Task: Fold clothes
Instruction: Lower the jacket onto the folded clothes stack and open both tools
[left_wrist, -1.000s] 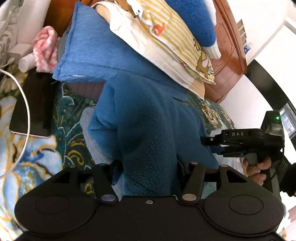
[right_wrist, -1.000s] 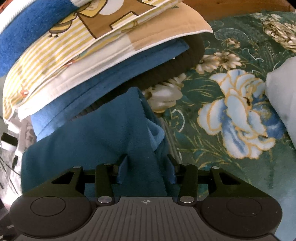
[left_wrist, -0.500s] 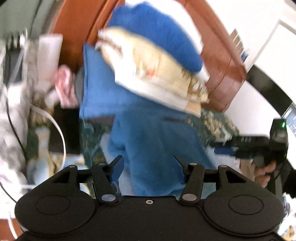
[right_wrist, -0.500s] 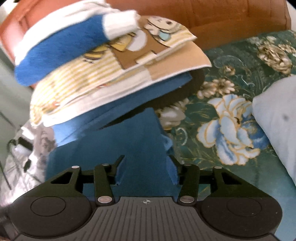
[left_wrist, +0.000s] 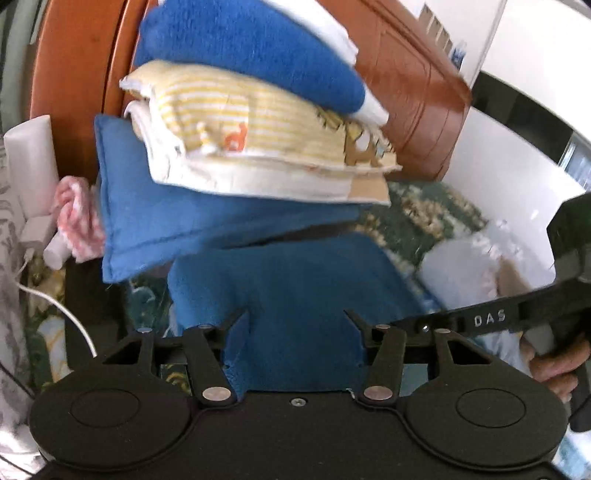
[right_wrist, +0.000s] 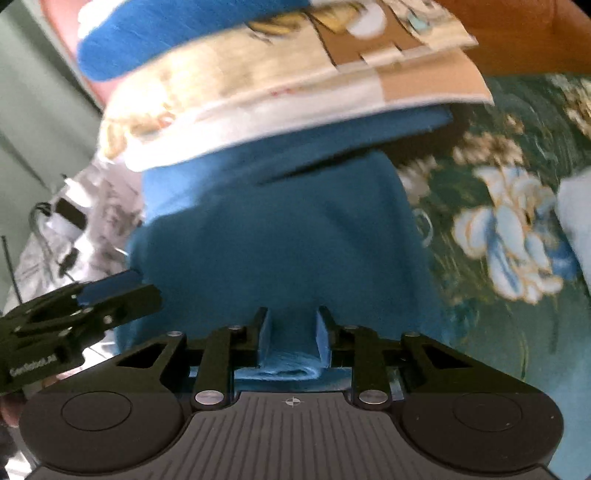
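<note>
- Two tongs work over a bed with a dark green flowered bedspread (right_wrist: 498, 122), each at the near edge of a teal fleece garment (left_wrist: 288, 280) that lies on it.
- Left tongs (left_wrist: 295, 332): about half open and closing a little, with the near hem of the fleece between the fingers; whether the pads press on the cloth cannot be told.
- Right tongs (right_wrist: 293, 332): narrow and closing, with a rolled fold of the fleece between the blue pads, which appear to touch it on both sides.
- From the left wrist view the right tongs reach in from the right edge, carried by a hand (left_wrist: 554, 362); from the right wrist view the left tongs come in at the lower left, just beside the fleece.
- To the left of the garment lie a white cable (left_wrist: 62, 314), a dark flat device (left_wrist: 92, 295) and a pink and white cloth (left_wrist: 79, 221).
- To its right the bedspread is bare as far as a pale grey cloth (right_wrist: 576, 221) at the edge of view.
- Beyond the fleece a blue cushion (left_wrist: 147, 214) touches its far end; on it sits a yellow striped folded blanket (left_wrist: 251, 147), then a blue and white towel (left_wrist: 251, 51).
- Behind the stack stands the brown wooden headboard (left_wrist: 413, 88), closing off the far side.
</note>
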